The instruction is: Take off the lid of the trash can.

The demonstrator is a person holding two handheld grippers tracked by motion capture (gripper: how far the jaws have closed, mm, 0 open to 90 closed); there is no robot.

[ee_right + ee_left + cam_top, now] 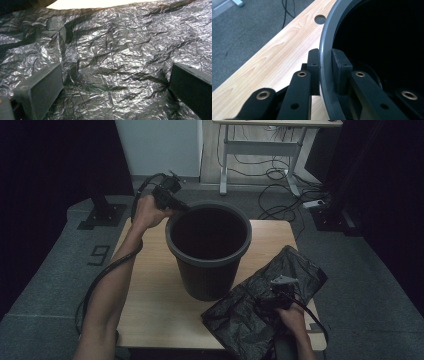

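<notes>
Bin (208, 255): dark grey, round, upright, open mouth, standing near the middle of the table (150, 295), a little toward the far edge; inside is dark and nothing can be made out in it

Left gripper (172, 206): at the bin's far-left rim, held by the left hand (147, 212). In the left gripper view (325, 66) the jaws straddle the rim wall, one pad outside, one inside, both pressed against it; they are clamped on the rim

Bag (265, 305): black, crinkled plastic, lying flat and spread out over the near-right corner of the table, its near edge reaching the table's near edge, its left part just beside the bin's base

Right gripper (280, 292): over the bag, held by the right hand (292, 317). In the right gripper view (115, 82) the jaws stand wide apart at either side, with the bag's creased surface between them; the pads hold nothing

Table: light wood, with a round hole (320, 19) near its edge beside the bin

Floor (50, 270): grey carpet, cables (280, 195) lying beyond the far edge
</notes>
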